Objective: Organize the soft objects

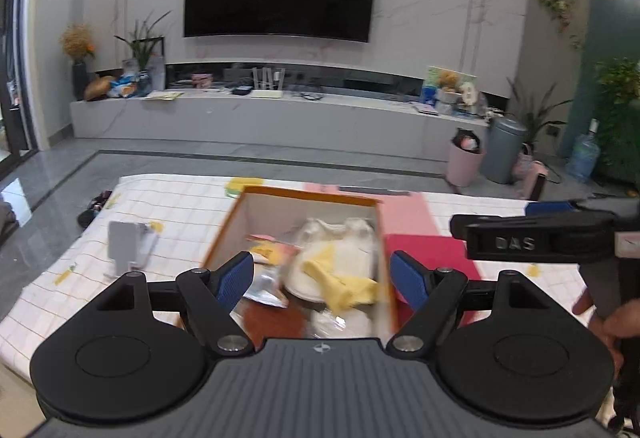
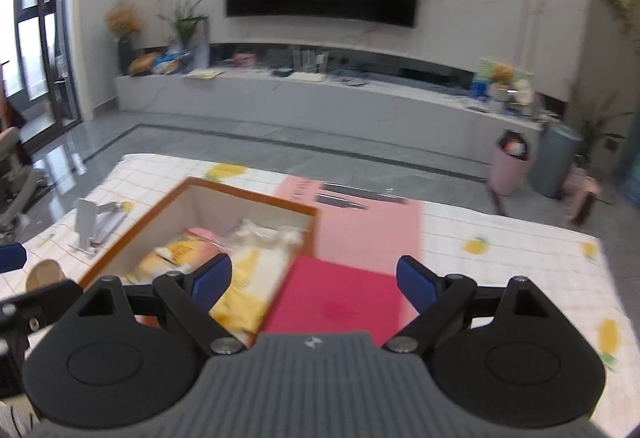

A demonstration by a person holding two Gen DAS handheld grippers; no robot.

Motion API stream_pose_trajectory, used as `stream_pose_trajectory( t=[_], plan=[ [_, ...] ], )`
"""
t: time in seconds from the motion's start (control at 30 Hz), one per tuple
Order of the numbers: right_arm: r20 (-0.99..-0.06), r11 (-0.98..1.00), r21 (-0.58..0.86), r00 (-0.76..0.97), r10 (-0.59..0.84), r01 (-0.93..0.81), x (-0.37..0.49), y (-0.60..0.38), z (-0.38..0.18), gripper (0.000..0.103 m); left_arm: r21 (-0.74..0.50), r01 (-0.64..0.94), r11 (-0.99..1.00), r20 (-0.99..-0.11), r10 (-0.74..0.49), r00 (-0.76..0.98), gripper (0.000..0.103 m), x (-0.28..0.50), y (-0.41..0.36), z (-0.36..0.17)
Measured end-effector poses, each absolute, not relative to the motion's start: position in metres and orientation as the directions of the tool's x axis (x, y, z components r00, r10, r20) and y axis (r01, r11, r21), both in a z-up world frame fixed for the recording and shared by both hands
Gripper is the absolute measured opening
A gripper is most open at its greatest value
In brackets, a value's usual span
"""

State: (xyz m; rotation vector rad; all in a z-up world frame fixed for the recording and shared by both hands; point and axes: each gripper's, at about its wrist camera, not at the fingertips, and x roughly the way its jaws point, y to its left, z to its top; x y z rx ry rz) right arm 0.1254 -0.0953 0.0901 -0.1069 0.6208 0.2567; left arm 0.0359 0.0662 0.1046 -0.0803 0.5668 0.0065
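Both tongs stand released with nothing between their blue pads: the left tongs hang directly over the open orange-rimmed box on the desk, while the right tongs sit off its right wall, above the red sheet. The soft objects, a white pouch and a yellow cloth, lie inside the box, below and just ahead of the left tongs, so the left hand looks nearer. Only the right view shows the pens on the pink sheet clearly; only the left shows the right tool's handle from outside.
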Motion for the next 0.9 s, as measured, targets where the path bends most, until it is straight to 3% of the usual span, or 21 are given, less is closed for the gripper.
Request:
stream_pose_trajectory(
  t=[0.13, 0.3, 0.4, 0.63, 0.9],
  plan=[
    [-0.593, 0.971, 0.021, 0.779, 0.205, -0.24, 0.079, -0.128, 0.093, 0.096, -0.047, -0.036, 0.998, -0.488, 0.009, 0.873, 0.092, 0.01, 0.046, 0.104],
    [-0.576, 0.98, -0.024, 0.804, 0.146, -0.195, 0.028, -0.149, 0.075, 0.098, -0.041, 0.032, 0.999, -0.433, -0.047, 0.9, 0.093, -0.016, 0.025, 0.093],
    [-0.573, 0.983, 0.021, 0.804, 0.16, -0.182, 0.009, -0.161, 0.058, 0.1, -0.023, 0.073, 0.997, -0.409, -0.076, 0.909, 0.093, -0.03, 0.014, 0.081],
    [-0.577, 0.981, 0.104, 0.794, 0.191, -0.161, -0.02, -0.17, 0.013, 0.1, -0.031, 0.083, 0.996, -0.377, -0.089, 0.922, 0.093, -0.059, -0.004, 0.049],
    [-0.543, 0.972, 0.138, 0.806, 0.235, -0.191, -0.046, -0.175, -0.015, 0.1, -0.047, 0.056, 0.997, -0.408, -0.07, 0.91, 0.093, -0.069, -0.01, 0.018]
  ],
)
